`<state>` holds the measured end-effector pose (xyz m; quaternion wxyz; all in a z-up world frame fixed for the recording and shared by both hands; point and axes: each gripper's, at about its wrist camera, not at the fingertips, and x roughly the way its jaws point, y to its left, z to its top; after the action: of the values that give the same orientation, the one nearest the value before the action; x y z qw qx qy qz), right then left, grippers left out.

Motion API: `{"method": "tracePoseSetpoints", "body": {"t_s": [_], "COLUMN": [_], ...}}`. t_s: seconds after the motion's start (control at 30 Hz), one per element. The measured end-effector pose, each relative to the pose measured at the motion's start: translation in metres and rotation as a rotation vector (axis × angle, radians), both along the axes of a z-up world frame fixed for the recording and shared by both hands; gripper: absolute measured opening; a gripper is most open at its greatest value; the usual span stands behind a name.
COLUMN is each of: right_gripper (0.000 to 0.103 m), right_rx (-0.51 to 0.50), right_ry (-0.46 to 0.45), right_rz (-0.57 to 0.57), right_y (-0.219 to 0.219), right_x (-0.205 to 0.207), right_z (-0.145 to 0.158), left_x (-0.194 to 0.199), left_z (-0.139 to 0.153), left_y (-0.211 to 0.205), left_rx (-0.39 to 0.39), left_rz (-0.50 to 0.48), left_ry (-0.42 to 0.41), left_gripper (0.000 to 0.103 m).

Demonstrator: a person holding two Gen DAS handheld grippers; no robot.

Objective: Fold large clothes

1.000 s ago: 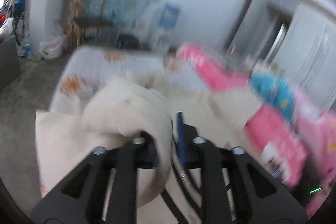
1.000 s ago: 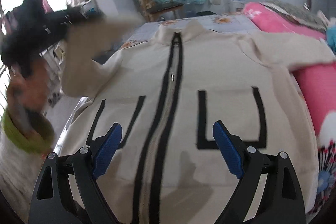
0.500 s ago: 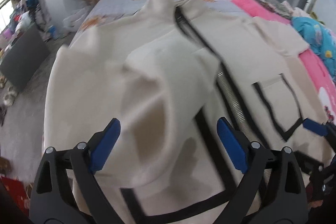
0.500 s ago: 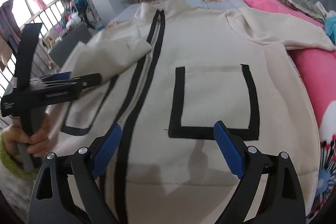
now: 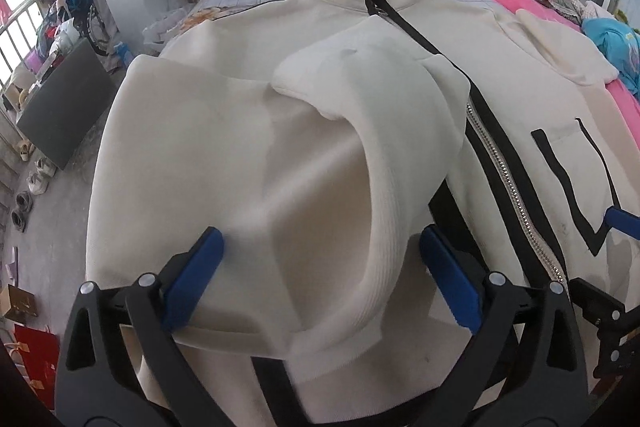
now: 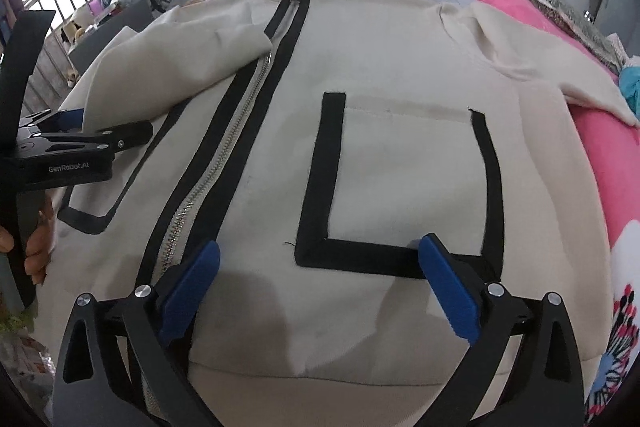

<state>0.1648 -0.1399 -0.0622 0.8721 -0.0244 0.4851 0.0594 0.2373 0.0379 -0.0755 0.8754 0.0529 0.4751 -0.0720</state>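
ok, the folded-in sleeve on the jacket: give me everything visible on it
The sleeve is cream, soft fleece-like knit, with a ribbed cuff. It is folded across the jacket front, lying loose and puffed, its edge reaching the black-taped zipper. The left gripper has just been opening; its blue pads flank the cuff without pressing it. Nothing else touches the sleeve.

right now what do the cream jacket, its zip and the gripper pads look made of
Cream jacket: thick matte knit, probably fleece or sweatshirt cotton; its cuff is ribbed.
Zip: silvery shiny teeth, likely metal.
Right hand-held gripper pads: matte blue, probably rubber or plastic.
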Motion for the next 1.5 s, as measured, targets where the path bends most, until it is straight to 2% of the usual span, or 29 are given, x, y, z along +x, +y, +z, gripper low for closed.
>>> {"method": "tracePoseSetpoints", "body": {"t_s": [0.2, 0.67, 0.77, 0.93, 1.03, 1.17, 1.23, 1.3, 1.33, 1.4, 1.5], "right_gripper": [0.097, 0.097, 0.097, 0.097, 0.097, 0.097, 0.094, 0.09, 0.087, 0.082, 0.075], "right_rx": [-0.03, -0.04, -0.032, 0.019, 0.125, 0.261, 0.311, 0.356, 0.372, 0.385, 0.365], "right_ry": [0.011, 0.113, 0.15, 0.036, 0.0, 0.02, 0.055, 0.102, 0.133, 0.184, 0.236], "right_rz": [0.016, 0.112, 0.129, 0.202, 0.254, 0.274, 0.277, 0.269, 0.252, 0.226, 0.181], "right_y": [0.004, 0.003, 0.003, 0.009, 0.015, 0.024, 0.036, 0.048, 0.053, 0.062, 0.071], "right_x": [0.001, 0.013, 0.019, 0.029, 0.055, 0.103, 0.136, 0.168, 0.185, 0.212, 0.241], "right_z": [-0.001, 0.001, 0.009, 0.062, 0.091, 0.099, 0.091, 0.078, 0.068, 0.05, 0.024], "left_x": [-0.001, -0.007, -0.013, -0.029, -0.039, -0.041, -0.039, -0.038, -0.039, -0.04, -0.042], "left_z": [0.0, 0.001, 0.011, 0.039, 0.05, 0.046, 0.04, 0.033, 0.031, 0.03, 0.03], "left_y": [-0.001, 0.002, 0.018, 0.056, 0.077, 0.09, 0.091, 0.089, 0.088, 0.085, 0.077], "left_rx": [0.001, -0.005, -0.089, -0.169, -0.203, -0.253, -0.274, -0.286, -0.293, -0.324, -0.393], "left_rz": [-0.009, -0.034, -0.017, 0.034, 0.08, 0.112, 0.114, 0.116, 0.115, 0.091, 0.019], "left_ry": [-0.004, -0.011, -0.045, -0.136, -0.181, -0.162, -0.132, -0.11, -0.108, -0.11, -0.117], "left_gripper": [0.096, 0.096, 0.096, 0.096, 0.095, 0.093, 0.078, 0.073, 0.066, 0.059, 0.057]}}
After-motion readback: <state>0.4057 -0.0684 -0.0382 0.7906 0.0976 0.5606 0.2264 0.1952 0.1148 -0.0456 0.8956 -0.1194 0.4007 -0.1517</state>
